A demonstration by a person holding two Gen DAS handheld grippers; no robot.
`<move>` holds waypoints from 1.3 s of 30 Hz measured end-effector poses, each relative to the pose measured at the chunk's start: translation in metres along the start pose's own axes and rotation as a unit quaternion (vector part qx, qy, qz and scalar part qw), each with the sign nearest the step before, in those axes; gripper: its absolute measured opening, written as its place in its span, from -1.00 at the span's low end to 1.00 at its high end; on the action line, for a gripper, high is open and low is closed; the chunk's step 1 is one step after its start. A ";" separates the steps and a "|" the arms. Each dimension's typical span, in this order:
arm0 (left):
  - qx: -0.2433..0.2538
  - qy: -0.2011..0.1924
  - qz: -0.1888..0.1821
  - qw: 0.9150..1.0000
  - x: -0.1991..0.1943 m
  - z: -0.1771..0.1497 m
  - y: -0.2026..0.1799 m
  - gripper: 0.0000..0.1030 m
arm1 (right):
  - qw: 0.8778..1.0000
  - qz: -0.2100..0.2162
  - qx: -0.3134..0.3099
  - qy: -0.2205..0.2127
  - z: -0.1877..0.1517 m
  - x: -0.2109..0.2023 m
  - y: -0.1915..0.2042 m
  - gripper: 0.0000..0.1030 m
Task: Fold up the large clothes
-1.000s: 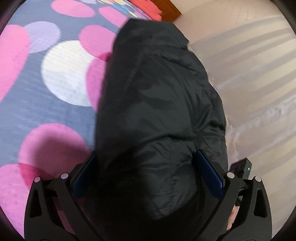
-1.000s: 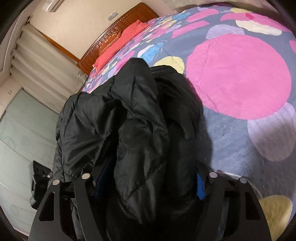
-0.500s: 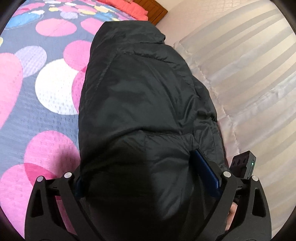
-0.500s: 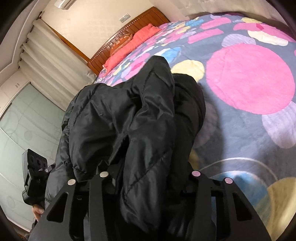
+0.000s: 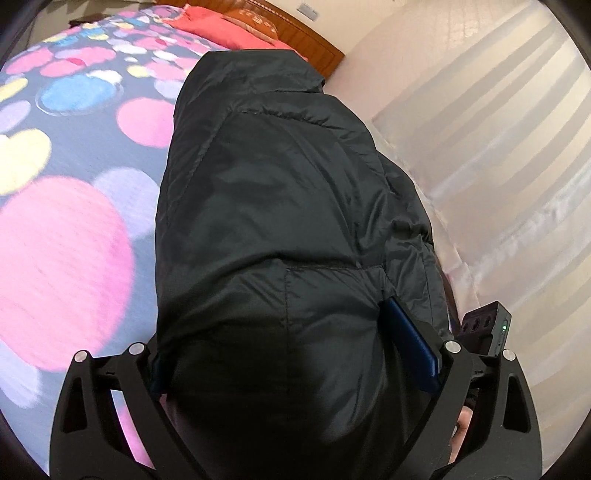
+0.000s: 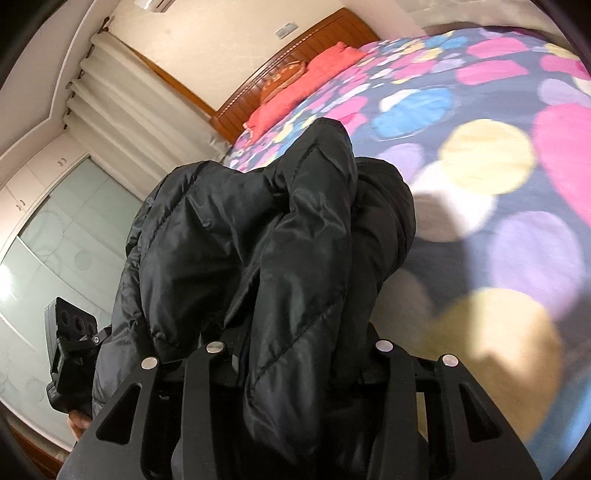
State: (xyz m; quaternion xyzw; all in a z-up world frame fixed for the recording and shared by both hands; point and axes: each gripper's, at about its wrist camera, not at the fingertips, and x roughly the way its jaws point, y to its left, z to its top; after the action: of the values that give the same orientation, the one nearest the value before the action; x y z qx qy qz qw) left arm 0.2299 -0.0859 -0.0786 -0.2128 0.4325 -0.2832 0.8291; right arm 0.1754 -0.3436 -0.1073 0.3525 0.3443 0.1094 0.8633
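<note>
The black quilted puffer jacket (image 5: 295, 229) hangs bunched over the grey bedspread w/ pink, blue & yellow circles (image 5: 66, 229), filling the centre of both wrist views. Left gripper (image 5: 295, 354) is clamped on the jacket; a blue finger pad (image 5: 412, 347) shows at 4 o'clock, fabric packed between the fingers. Right gripper (image 6: 295, 354) is likewise clamped on a thick fold. Coral-red pillows (image 6: 299, 88) & wooden headboard (image 6: 314, 37) sit at 12 o'clock, pleated cream curtains (image 6: 125, 92) at 10.

A bed (image 6: 517, 236) is covered by a bedspread (image 5: 66, 236) dotted in pink, blue and yellow. Red pillows (image 6: 295, 92) are seen against a wooden headboard (image 6: 325, 33), with pale curtains (image 5: 498, 155) alongside.
</note>
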 end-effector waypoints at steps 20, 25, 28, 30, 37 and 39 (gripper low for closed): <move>-0.020 0.008 0.075 0.997 0.017 0.049 0.095 0.82 | 0.998 -0.026 0.024 0.043 0.003 0.095 0.005 -0.16; -0.016 0.008 0.077 0.997 0.013 0.049 0.094 0.82 | 0.998 -0.048 0.017 0.041 0.004 0.091 0.010 0.11; -0.022 0.001 0.078 0.997 0.004 0.045 0.100 0.82 | 0.998 -0.059 0.007 0.038 0.005 0.082 0.013 0.25; -0.028 -0.006 0.079 0.996 -0.003 0.043 0.102 0.83 | 0.997 -0.061 0.001 0.036 0.005 0.077 0.014 0.30; -0.032 -0.033 0.055 0.997 -0.042 0.017 0.109 0.86 | 0.998 -0.049 0.004 0.042 -0.015 0.039 0.015 0.44; -0.038 -0.031 0.042 0.998 -0.050 0.006 0.113 0.88 | 0.998 -0.044 0.010 0.046 -0.025 0.032 0.012 0.46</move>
State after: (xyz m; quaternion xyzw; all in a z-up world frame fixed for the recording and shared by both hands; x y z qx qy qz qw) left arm 0.2439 0.0317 -0.1133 -0.2347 0.4260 -0.2245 0.8444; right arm 0.1833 -0.3076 -0.1285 0.3403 0.4001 0.0837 0.8468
